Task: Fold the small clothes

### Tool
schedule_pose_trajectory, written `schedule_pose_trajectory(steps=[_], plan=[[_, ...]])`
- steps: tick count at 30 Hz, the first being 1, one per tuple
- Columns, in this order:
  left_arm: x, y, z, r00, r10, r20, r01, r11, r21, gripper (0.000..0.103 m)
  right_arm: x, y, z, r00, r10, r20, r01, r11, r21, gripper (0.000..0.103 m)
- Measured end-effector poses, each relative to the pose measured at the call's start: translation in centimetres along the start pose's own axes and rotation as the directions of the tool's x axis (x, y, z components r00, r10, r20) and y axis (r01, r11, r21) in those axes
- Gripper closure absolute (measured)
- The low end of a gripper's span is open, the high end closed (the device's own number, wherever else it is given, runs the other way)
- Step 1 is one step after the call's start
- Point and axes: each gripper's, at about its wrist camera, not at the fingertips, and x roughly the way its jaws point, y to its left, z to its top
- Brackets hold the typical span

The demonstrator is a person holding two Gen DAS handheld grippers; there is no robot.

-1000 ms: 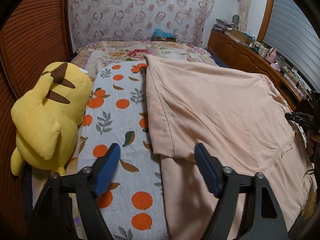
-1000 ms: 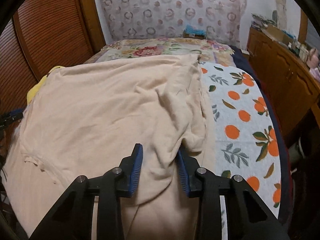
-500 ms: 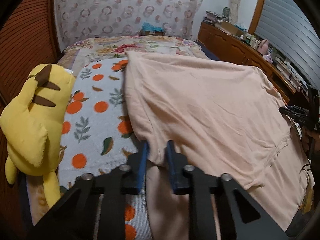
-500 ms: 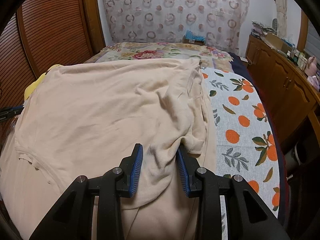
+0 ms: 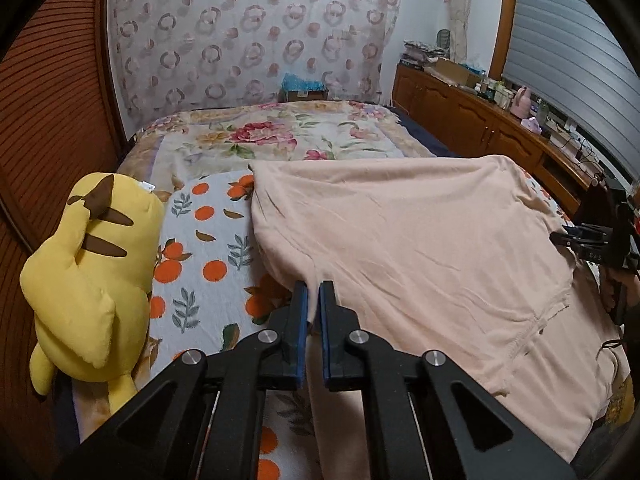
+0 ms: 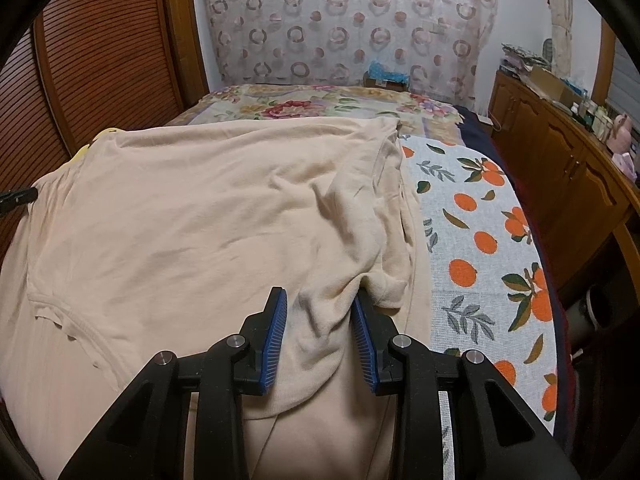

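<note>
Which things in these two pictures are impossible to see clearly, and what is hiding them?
- Left wrist view: the peach shirt edge inside the left claw is hidden by its blue pads.
- Left wrist view: the right claw is tiny at the frame edge; its grip is unreadable.
- Right wrist view: the yellow plush toy is nearly covered by the shirt.
- Both views: small items on the wooden cabinet are too small to identify.
</note>
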Motion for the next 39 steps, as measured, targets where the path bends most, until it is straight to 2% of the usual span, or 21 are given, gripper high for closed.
schedule_pose_trajectory(steps=[5,8,14,16,17,19,24,30,33,37,39], plan=[[1.9,1.1,0.2,0.998,0.021,-0.055,-0.021,1.0,-0.006,0.096,0.1,-0.3,-0.1,1.0,0.005,0.002,-0.005,1.0,0.005,0.069],[2.3,1.1,0.0,0.998,0.005,-0.065,-0.006,1.0,-0.012,0.096,0.2,-0.5,-0.1,1.0,0.008,0.003,-0.009,1.0,0.01,0.069],[-0.1,0.6,0.8,0.999,-0.007,0.039,0.008,1.0,-0.025,0.098,0.2,-0.7,-0.1,1.0,0.01,0.005,-0.01,1.0,0.017,0.071],[-1.4,0.5,1.3,0.997,0.0,0.084,0.002,0.999,-0.033,0.098,0.2,-0.8,-0.1,1.0,0.002,0.007,-0.002,1.0,0.019,0.085],[-1.9,0.5,1.5,0.995,0.001,0.097,0.002,0.999,-0.034,0.099,0.0,-0.8,-0.1,1.0,0.004,0.012,-0.004,1.0,0.01,0.098],[-3.0,0.2,1.7,0.993,-0.006,0.119,0.009,0.999,-0.031,0.099,-0.6,-0.2,0.0,0.999,0.003,0.032,-0.002,0.999,-0.034,0.098],[-5.4,-0.3,1.4,0.986,-0.017,0.166,0.022,0.999,-0.03,0.099,-3.5,0.2,1.0,0.993,0.048,0.104,-0.044,0.998,-0.037,0.099],[-8.0,-0.6,0.3,0.98,-0.009,0.201,0.015,0.999,-0.029,0.099,-7.0,0.6,0.7,0.982,0.085,0.167,-0.078,0.996,-0.046,0.099],[-9.1,-0.5,-0.3,0.976,-0.001,0.216,0.008,0.999,-0.034,0.099,-8.3,0.2,-0.2,0.982,0.046,0.184,-0.035,0.998,-0.061,0.099],[-10.1,-1.1,-0.9,0.974,0.005,0.229,0.0,1.0,-0.024,0.099,-7.5,-1.0,0.0,0.983,0.017,0.181,-0.011,0.999,-0.034,0.099],[-10.6,-1.5,-1.2,0.972,-0.001,0.233,0.006,1.0,-0.021,0.099,-7.6,-1.4,0.3,0.981,0.028,0.192,-0.024,0.999,-0.021,0.102]])
